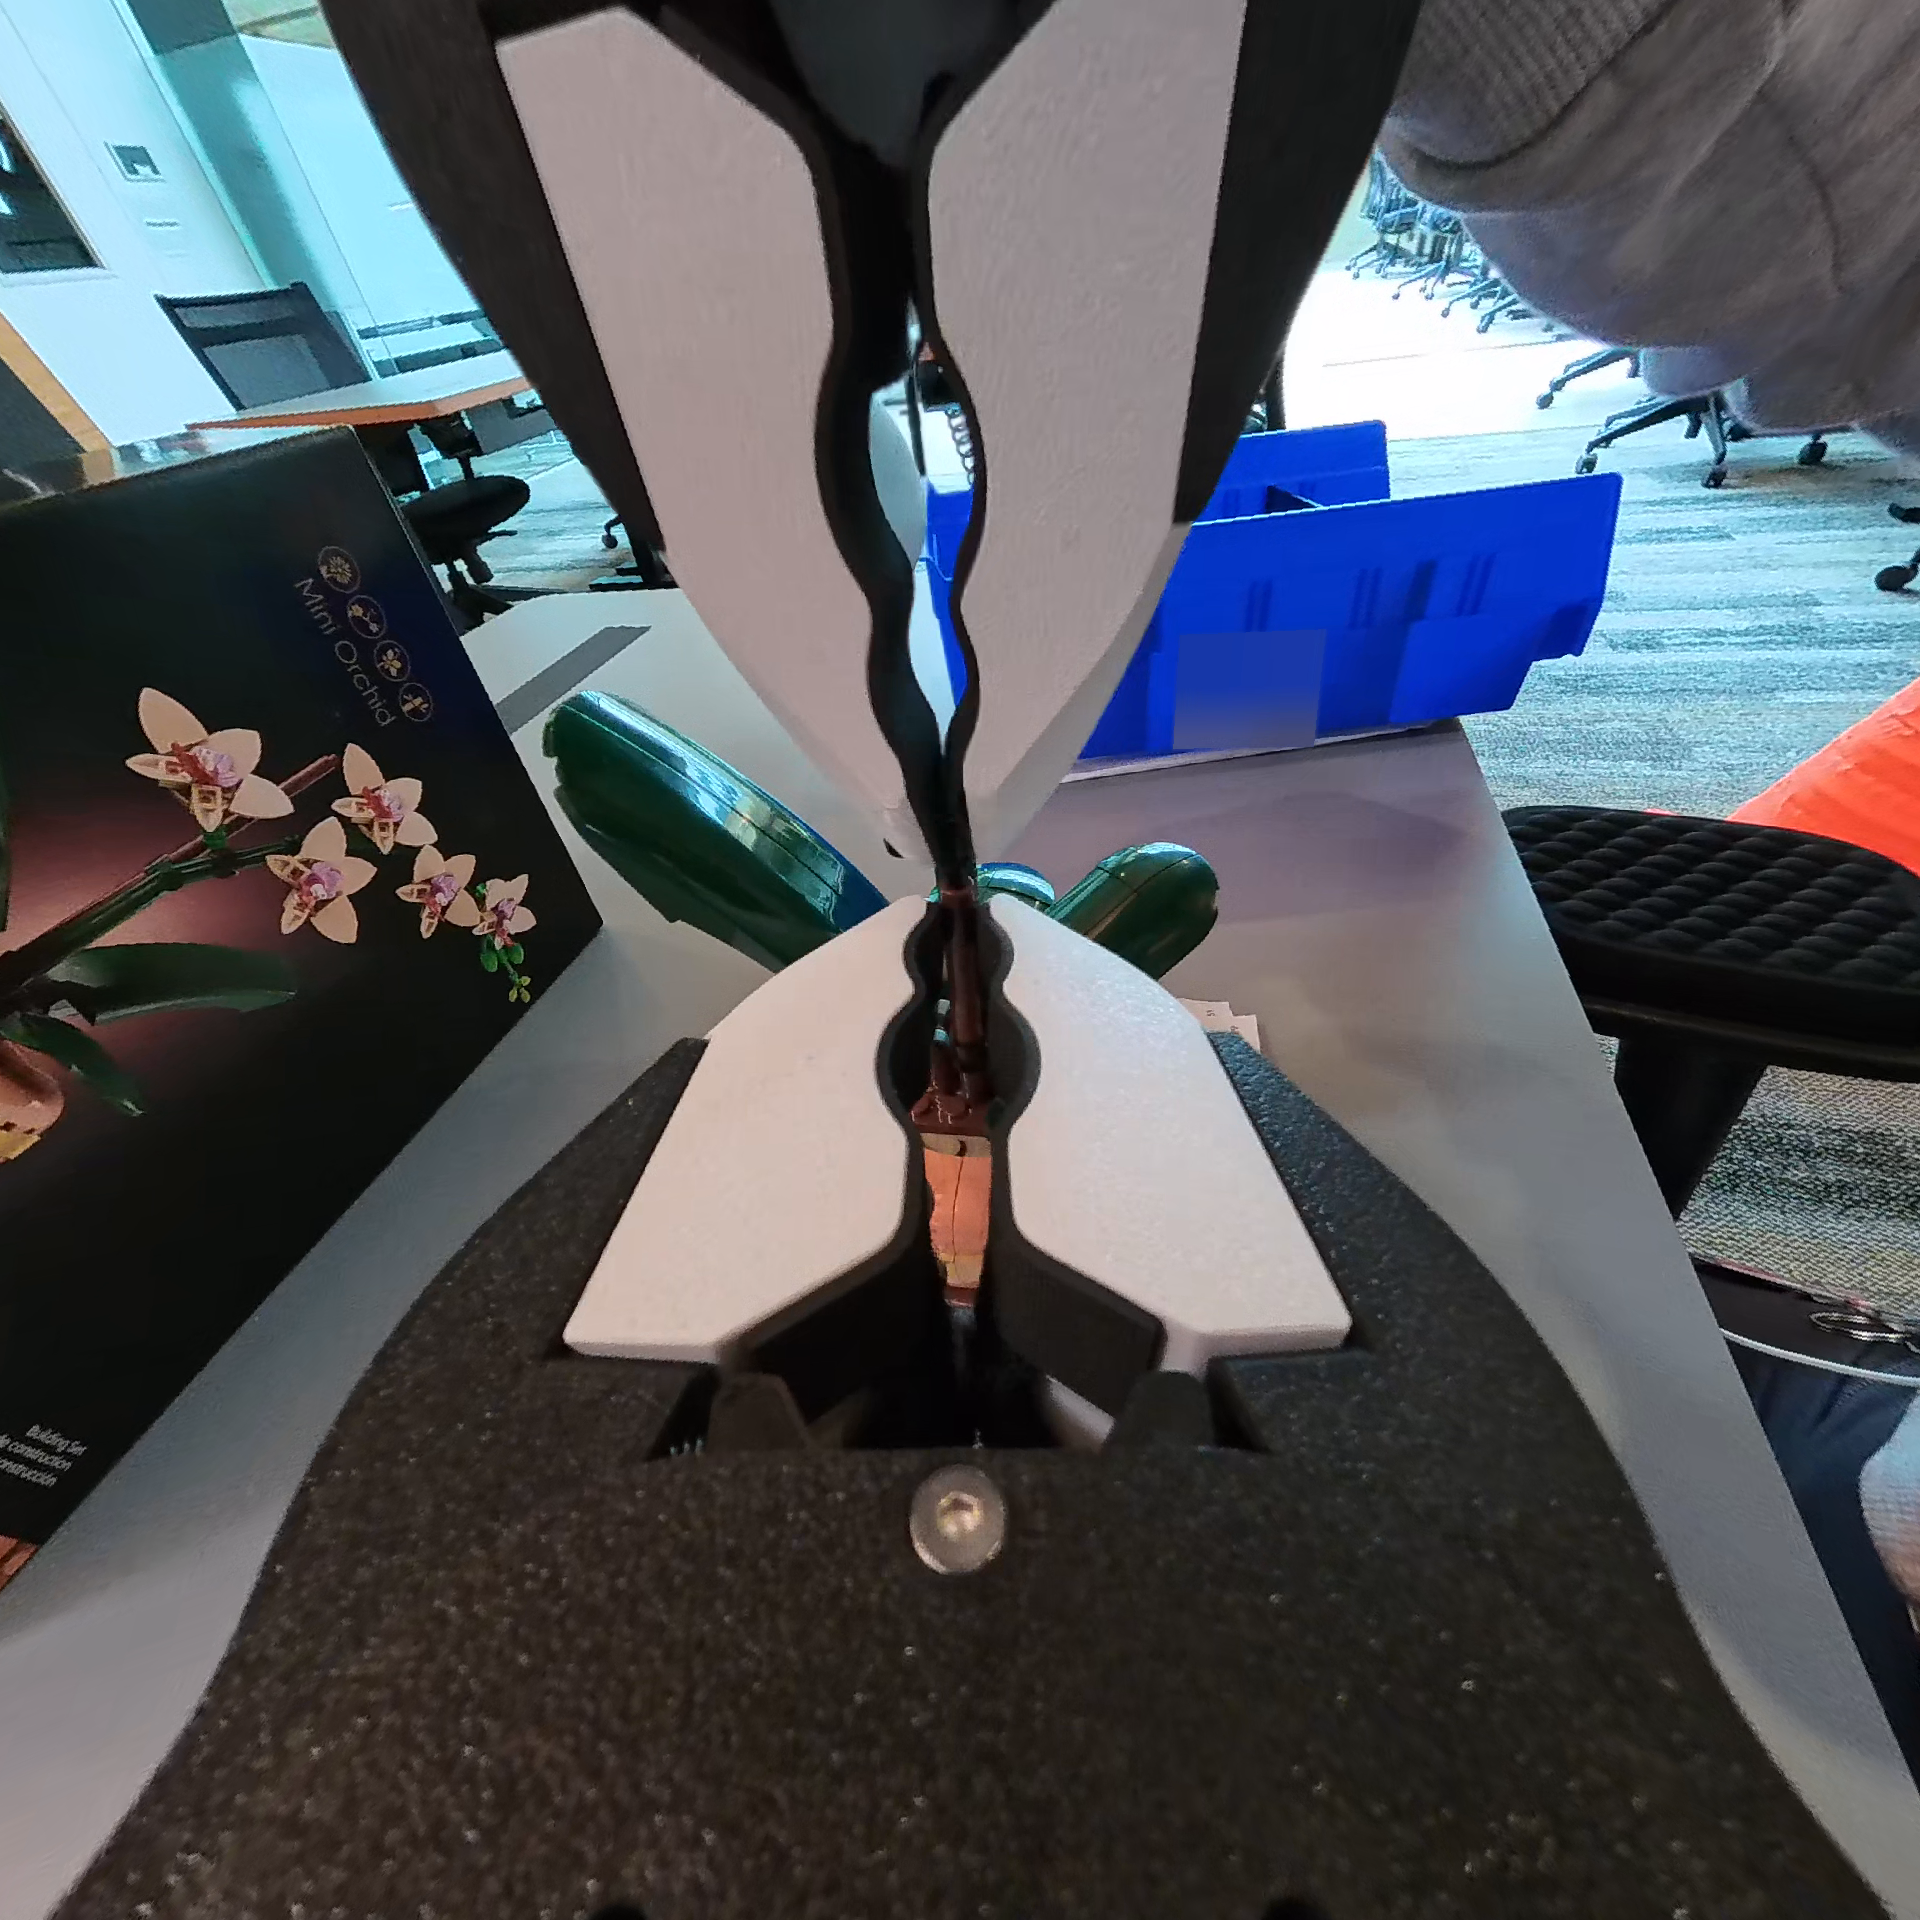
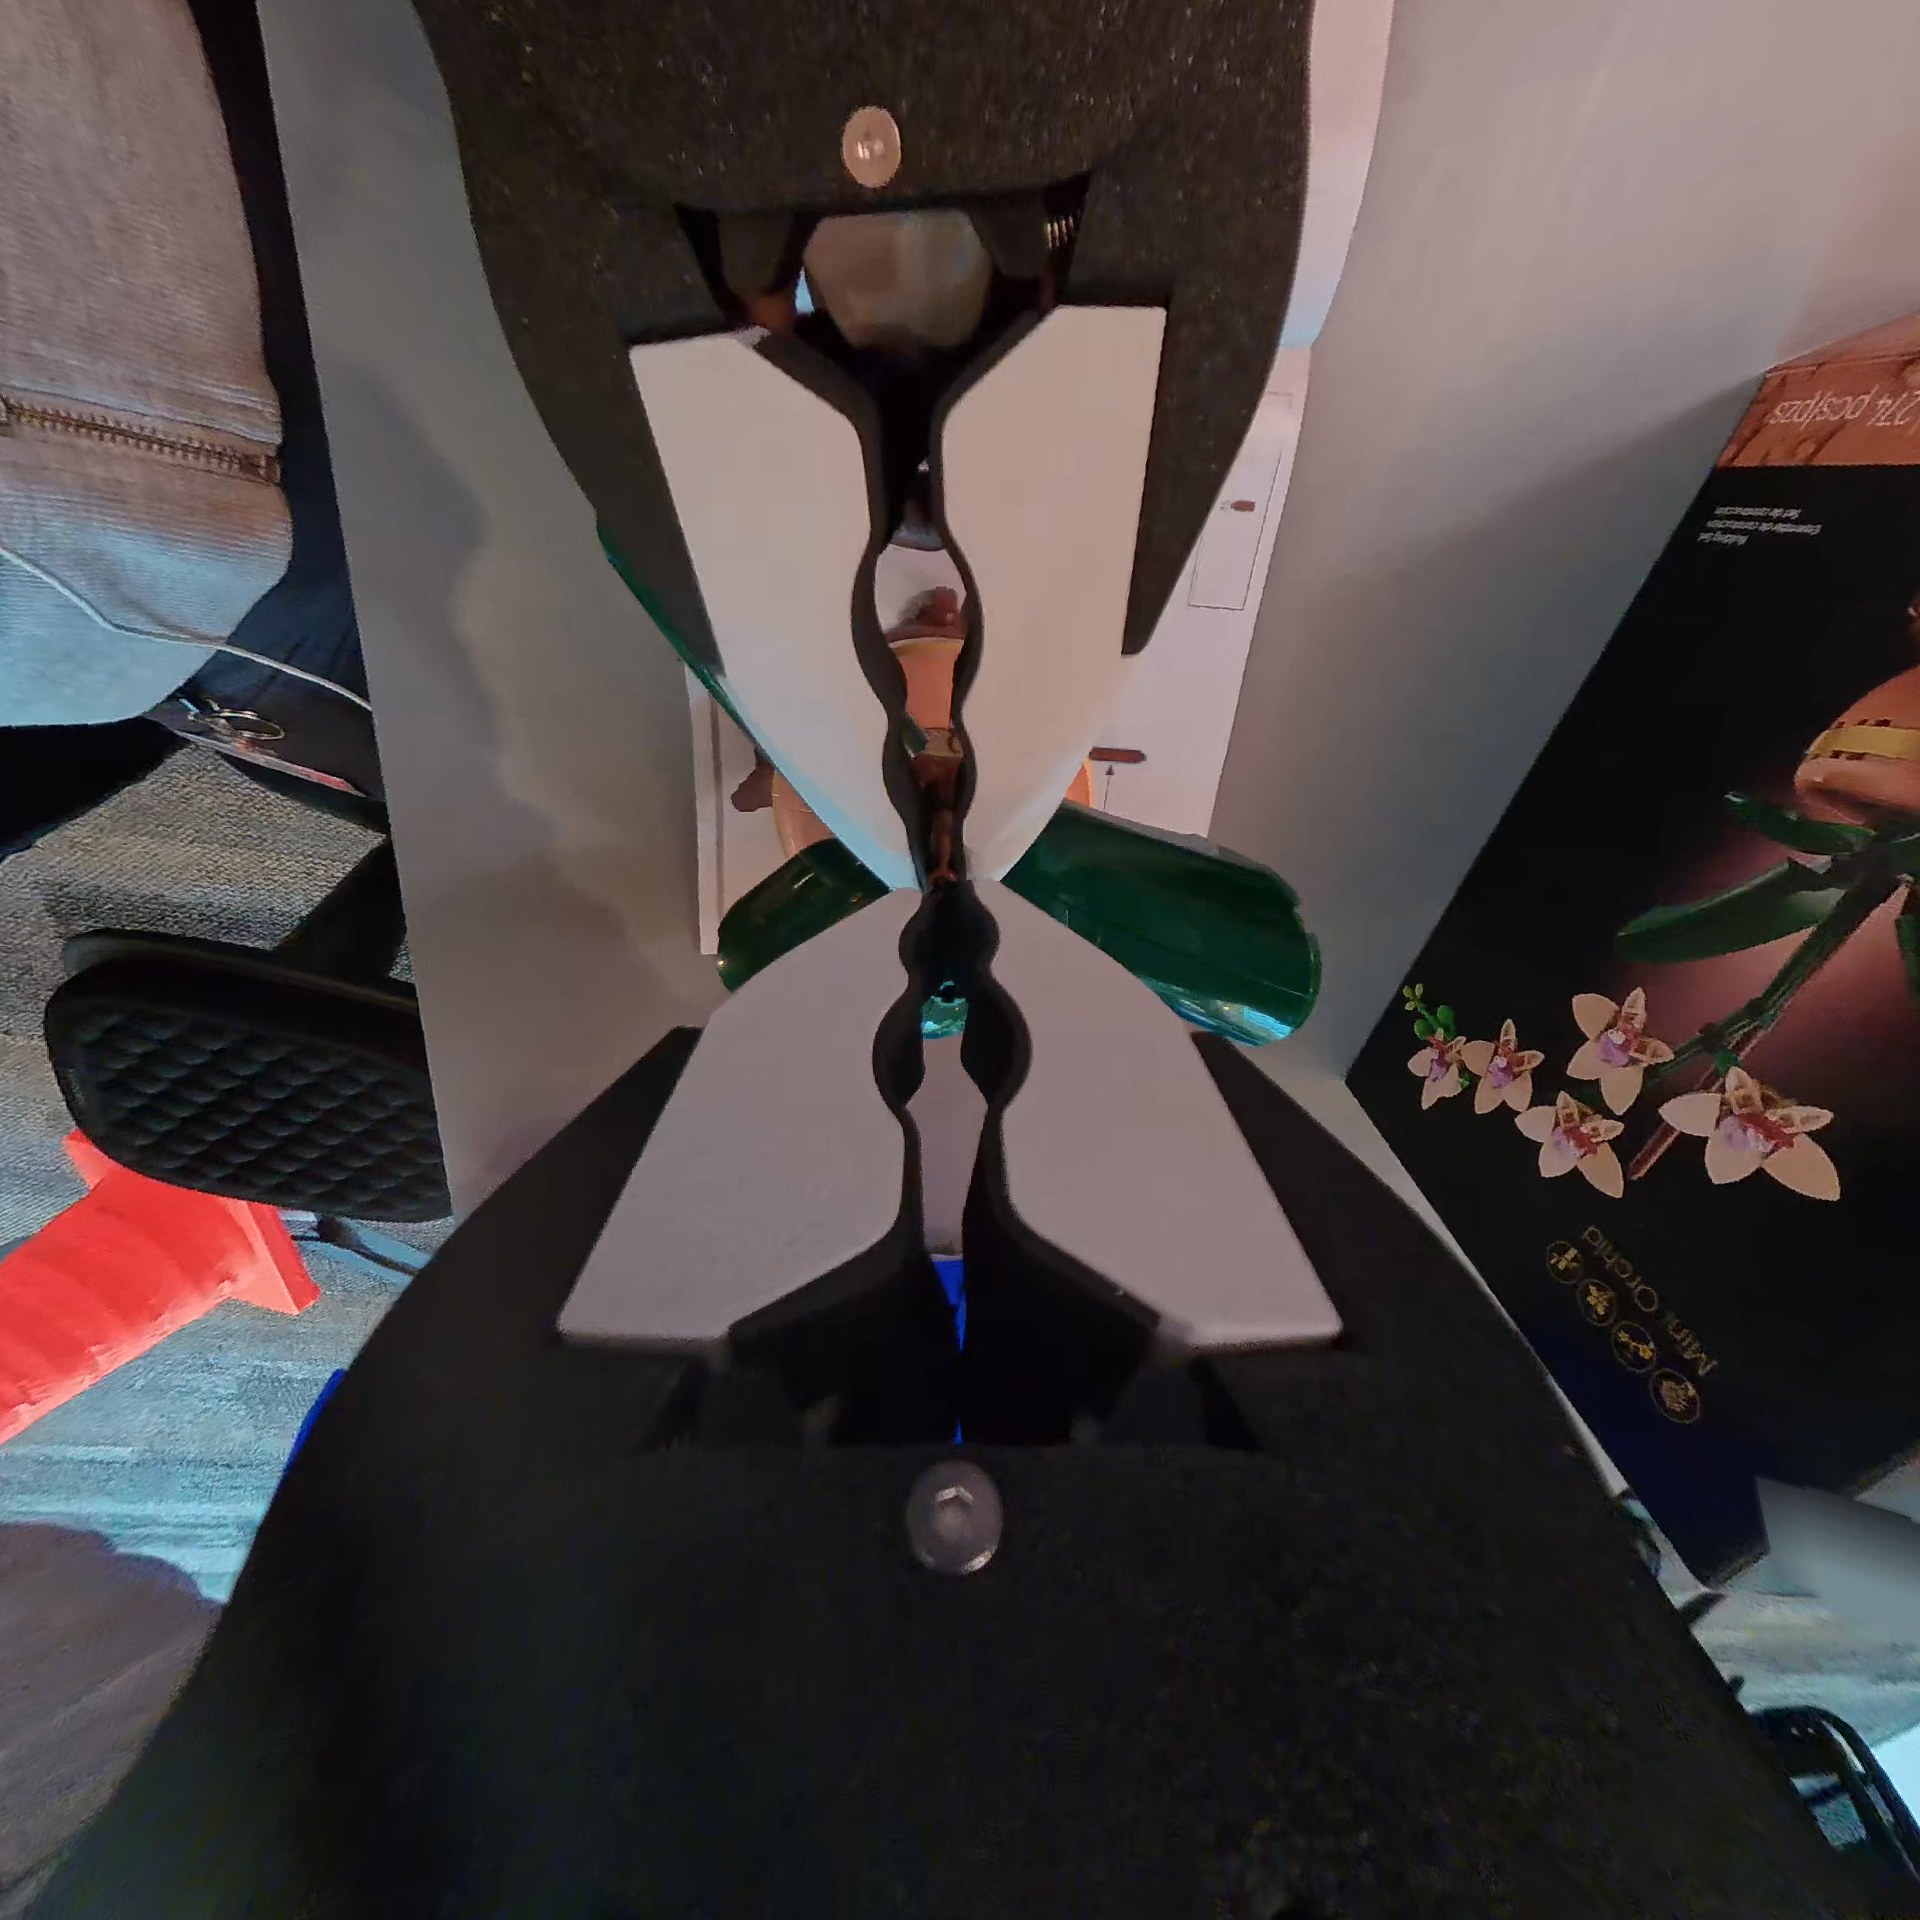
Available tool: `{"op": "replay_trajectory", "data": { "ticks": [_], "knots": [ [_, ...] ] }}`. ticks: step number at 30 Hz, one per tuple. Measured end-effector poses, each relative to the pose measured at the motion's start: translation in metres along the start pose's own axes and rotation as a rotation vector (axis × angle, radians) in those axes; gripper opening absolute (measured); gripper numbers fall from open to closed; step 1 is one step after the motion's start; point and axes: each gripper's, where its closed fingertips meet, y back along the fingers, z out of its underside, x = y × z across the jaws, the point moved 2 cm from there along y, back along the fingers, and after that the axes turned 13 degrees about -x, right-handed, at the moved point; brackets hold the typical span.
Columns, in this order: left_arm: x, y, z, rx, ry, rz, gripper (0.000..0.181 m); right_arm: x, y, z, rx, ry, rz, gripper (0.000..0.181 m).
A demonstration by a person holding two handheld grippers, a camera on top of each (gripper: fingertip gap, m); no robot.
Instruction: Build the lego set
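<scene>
Office carpet and wheeled chairs fill the background behind a pale grey bench, where a blue plastic bin stands at the upper right of the left wrist view and the dark set box, printed with pale orchid blooms, leans at the left.

At the centre of both views the two tools meet tip to tip. The left gripper has its jaws pressed nearly together around a thin reddish-brown stem, which runs down to a tan, terracotta-coloured pot part seen through the gap. The right gripper comes from the opposite side, its jaws likewise closed to a sliver on the stem's tip; how firmly it bites cannot be told. Glossy dark green leaves fan out just behind the meeting point.

The likely risk is that the slender stem bends or pops from its socket if the two tools pull or twist against each other, since both hold it within a very short span. A slip could also knock the leaves loose.

The fingers are smooth white plastic with wavy black rubber edges, set in grainy black bodies; the leaves are rounded and shiny.
</scene>
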Motion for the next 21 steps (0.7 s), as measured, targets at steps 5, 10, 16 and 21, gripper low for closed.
{"op": "replay_trajectory", "data": {
  "ticks": [5,10,16,21],
  "knots": [
    [-0.002,0.0,0.001,0.0,0.013,0.0,0.004,0.002,-0.001,-0.001,-0.076,-0.01,0.025,0.001],
    [-0.001,0.001,0.001,0.0,0.013,-0.001,0.004,0.002,-0.002,-0.002,-0.076,-0.016,0.016,0.001],
    [-0.001,0.001,0.001,0.002,0.015,0.004,0.004,0.001,-0.005,-0.002,-0.095,-0.013,0.007,0.002],
    [-0.002,-0.001,0.005,-0.024,0.0,-0.013,0.004,0.003,-0.011,-0.001,-0.094,-0.017,0.006,0.003]
  ]
}}
